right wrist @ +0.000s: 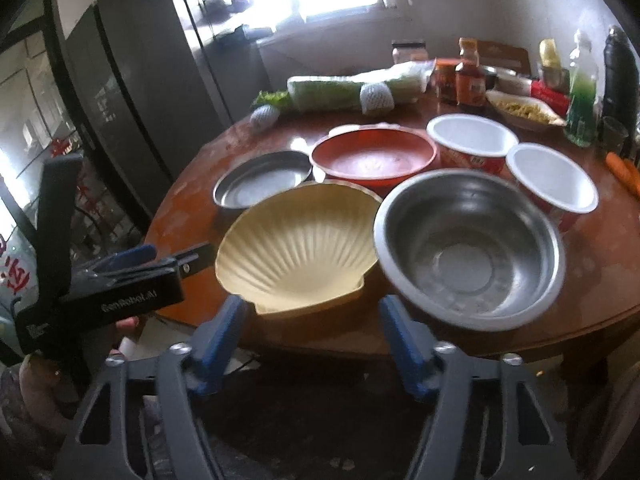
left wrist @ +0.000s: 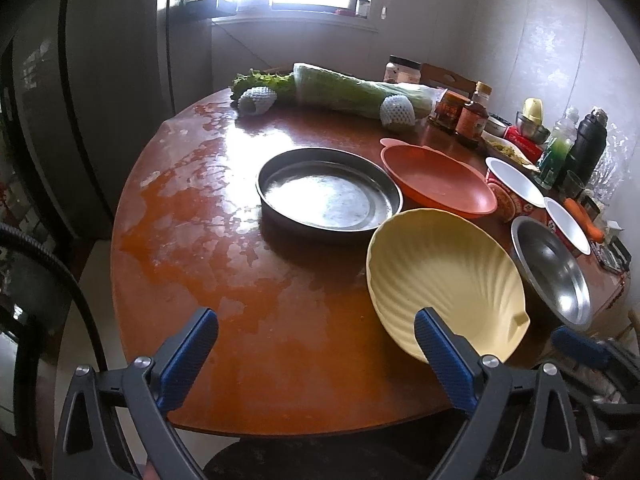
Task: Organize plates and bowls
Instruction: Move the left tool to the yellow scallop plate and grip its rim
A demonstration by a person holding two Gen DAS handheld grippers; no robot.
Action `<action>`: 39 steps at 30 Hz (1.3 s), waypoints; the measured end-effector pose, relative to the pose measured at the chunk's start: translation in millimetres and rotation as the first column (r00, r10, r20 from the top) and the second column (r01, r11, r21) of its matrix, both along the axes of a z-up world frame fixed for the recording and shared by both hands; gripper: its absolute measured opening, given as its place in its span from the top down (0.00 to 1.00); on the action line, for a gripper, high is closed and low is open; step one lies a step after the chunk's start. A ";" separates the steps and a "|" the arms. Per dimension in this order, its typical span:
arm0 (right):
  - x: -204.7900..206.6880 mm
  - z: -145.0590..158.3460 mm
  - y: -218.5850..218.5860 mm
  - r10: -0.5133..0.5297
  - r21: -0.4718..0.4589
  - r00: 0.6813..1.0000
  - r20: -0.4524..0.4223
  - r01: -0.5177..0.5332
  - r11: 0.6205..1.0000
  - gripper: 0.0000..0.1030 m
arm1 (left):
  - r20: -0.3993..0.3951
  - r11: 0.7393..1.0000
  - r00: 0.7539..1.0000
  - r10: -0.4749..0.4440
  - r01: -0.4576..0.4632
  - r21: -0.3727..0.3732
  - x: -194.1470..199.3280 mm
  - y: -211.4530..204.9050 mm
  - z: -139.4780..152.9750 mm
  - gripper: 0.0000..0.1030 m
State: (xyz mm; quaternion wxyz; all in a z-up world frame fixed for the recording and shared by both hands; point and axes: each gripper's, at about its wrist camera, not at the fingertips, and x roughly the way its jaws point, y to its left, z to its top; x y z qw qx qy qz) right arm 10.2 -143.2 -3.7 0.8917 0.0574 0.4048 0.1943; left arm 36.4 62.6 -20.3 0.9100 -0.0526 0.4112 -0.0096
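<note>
Right gripper released, empty; shell plate just ahead between tips, steel bowl beside right tip.

My left gripper hangs with jaws apart over the counter. Yellow shell dish at two o'clock, steel pan at twelve, orange plate beyond.

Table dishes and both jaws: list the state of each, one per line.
Shell dish: empty, upright.
Steel bowl: empty, upright.
Steel pan: empty.
Orange dish: empty.
Two white bowls: empty.
Left gripper: jaws open, holding nothing.
Right gripper: jaws open, holding nothing.
</note>
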 end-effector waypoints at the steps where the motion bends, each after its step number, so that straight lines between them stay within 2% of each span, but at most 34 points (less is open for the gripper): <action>1: 1.9 -2.9 1.8 0.006 0.002 1.000 -0.017 -0.006 1.000 0.42 | -0.004 1.000 1.000 -0.001 0.001 0.000 1.3 -0.6 -1.0 0.04; 5: 10.2 -15.2 4.5 -0.016 0.003 0.996 -0.083 0.016 1.000 0.52 | -0.015 1.000 1.000 -0.013 0.013 -0.003 5.3 -1.2 -4.5 0.05; 8: 16.0 -19.0 0.8 -0.052 0.005 0.993 -0.103 0.052 0.999 0.53 | -0.017 1.000 1.000 -0.019 0.019 -0.001 8.7 -2.4 -5.9 0.06; 11: 18.1 -16.0 -0.5 -0.085 -0.005 0.993 -0.085 0.085 0.996 0.53 | -0.022 0.999 0.999 -0.033 0.033 -0.003 13.1 -5.4 -7.9 0.08; 23: 36.0 -16.4 5.8 -0.125 -0.036 0.992 -0.030 0.124 0.992 0.58 | -0.048 0.998 0.997 -0.056 0.055 -0.019 31.8 -13.5 -19.6 0.33; 26: 40.7 -16.4 7.6 -0.113 -0.037 0.994 -0.010 0.113 0.993 0.68 | -0.041 0.998 0.997 -0.061 0.060 -0.026 34.9 -14.6 -19.2 0.41; 28: 43.1 -16.3 10.0 -0.095 -0.043 0.995 0.006 0.095 0.995 0.75 | -0.035 0.998 0.998 -0.059 0.059 -0.015 38.3 -16.3 -19.2 0.51; 31: 49.7 -17.9 14.9 -0.068 -0.046 0.998 0.010 0.069 0.997 0.82 | -0.031 0.998 0.997 -0.065 0.064 -0.017 43.8 -17.4 -18.9 0.60; 36: 55.2 -20.4 21.1 -0.048 -0.041 0.999 -0.006 0.048 0.998 0.82 | -0.034 0.998 0.998 -0.054 0.053 -0.028 49.8 -8.8 -18.4 0.71; 39: 54.9 -20.7 20.6 -0.048 -0.021 0.999 -0.025 0.048 0.999 0.82 | -0.046 0.998 0.997 -0.057 0.055 -0.044 51.1 -2.8 -18.1 0.72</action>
